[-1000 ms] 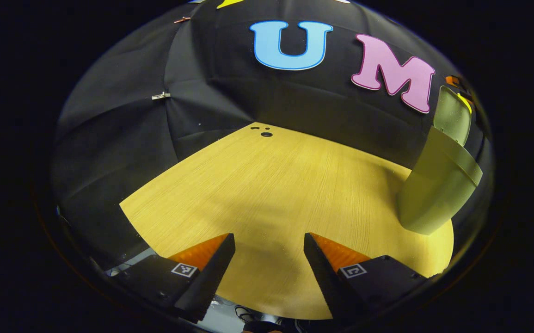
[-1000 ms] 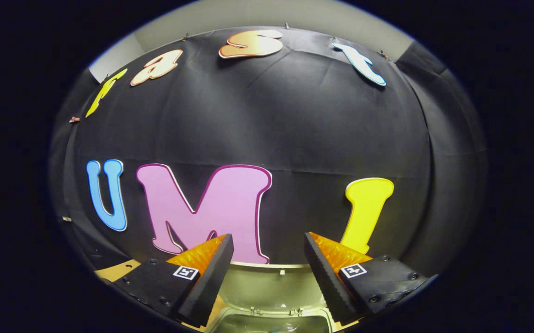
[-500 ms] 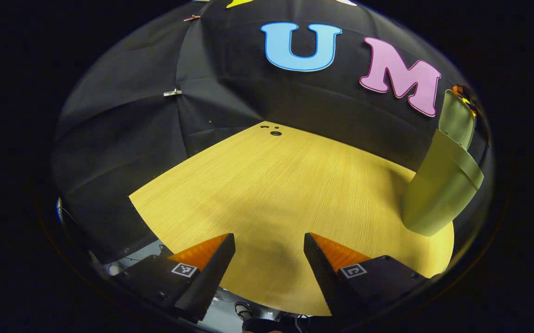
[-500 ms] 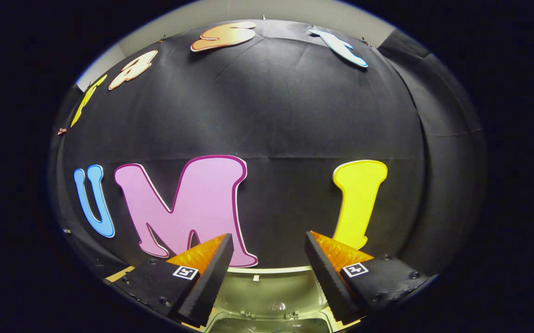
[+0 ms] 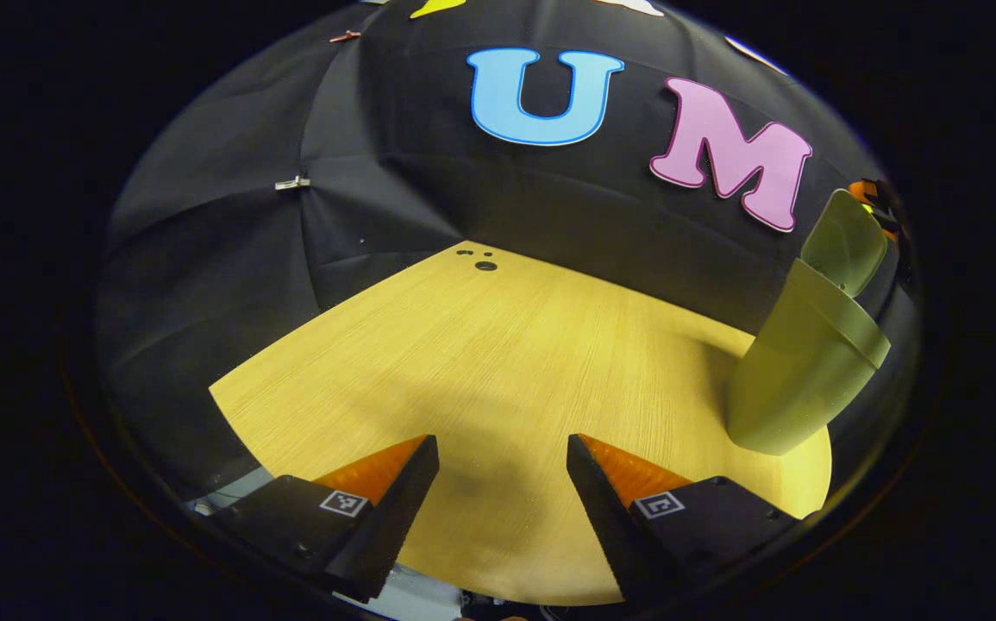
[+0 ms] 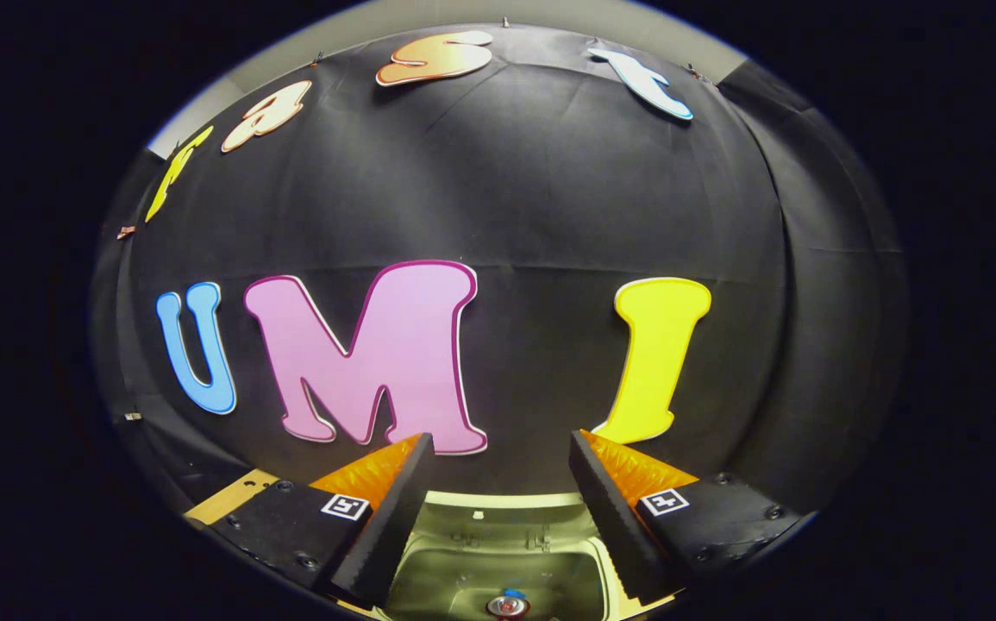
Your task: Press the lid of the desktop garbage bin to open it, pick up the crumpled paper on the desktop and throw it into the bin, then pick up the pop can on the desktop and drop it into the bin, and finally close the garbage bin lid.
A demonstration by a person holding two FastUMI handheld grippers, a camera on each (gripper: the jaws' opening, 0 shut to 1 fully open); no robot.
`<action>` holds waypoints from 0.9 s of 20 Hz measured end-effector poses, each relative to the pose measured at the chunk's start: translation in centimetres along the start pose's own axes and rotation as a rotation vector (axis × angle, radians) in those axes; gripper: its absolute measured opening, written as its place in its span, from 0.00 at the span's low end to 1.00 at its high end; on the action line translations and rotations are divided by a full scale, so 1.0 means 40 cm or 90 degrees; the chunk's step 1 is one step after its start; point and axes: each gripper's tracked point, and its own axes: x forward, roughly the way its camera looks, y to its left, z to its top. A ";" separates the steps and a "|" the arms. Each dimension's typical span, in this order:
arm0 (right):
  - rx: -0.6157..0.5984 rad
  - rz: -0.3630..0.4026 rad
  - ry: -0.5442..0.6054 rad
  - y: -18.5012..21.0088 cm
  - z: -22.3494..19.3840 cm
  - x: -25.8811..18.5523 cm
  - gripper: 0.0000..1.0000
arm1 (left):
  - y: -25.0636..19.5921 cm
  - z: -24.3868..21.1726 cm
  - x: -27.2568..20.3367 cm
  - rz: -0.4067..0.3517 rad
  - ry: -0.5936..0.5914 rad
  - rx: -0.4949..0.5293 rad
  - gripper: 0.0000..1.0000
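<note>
Right gripper [image 6: 502, 479] released, directly above open bin [image 6: 498, 561], pop can [image 6: 506, 605] inside; left gripper [image 5: 502, 479] released

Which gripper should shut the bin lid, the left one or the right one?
Probably the right gripper: it hangs open just above the open bin, lid straight ahead. The left gripper is over bare table, off to the side.

I am holding my left tool [image 5: 502, 483] with its fingers spread wide apart and gripping nothing. I am holding my right tool [image 6: 502, 483] likewise, fingers parted and empty.
</note>
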 end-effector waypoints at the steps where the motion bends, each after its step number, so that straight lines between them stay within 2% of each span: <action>1: -0.005 -0.001 0.010 0.001 -0.012 -0.017 0.98 | 0.000 0.009 0.004 -0.004 -0.004 0.001 0.96; 7: 0.003 -0.011 0.074 0.004 -0.122 -0.115 0.98 | 0.027 -0.003 0.013 -0.030 0.011 0.005 0.96; 13: -0.001 -0.021 0.156 0.000 -0.309 -0.193 0.98 | 0.078 -0.050 0.025 -0.032 0.033 0.007 0.96; 18: 0.003 -0.030 0.191 0.003 -0.394 -0.232 0.99 | 0.072 -0.076 0.021 -0.046 0.052 0.015 0.96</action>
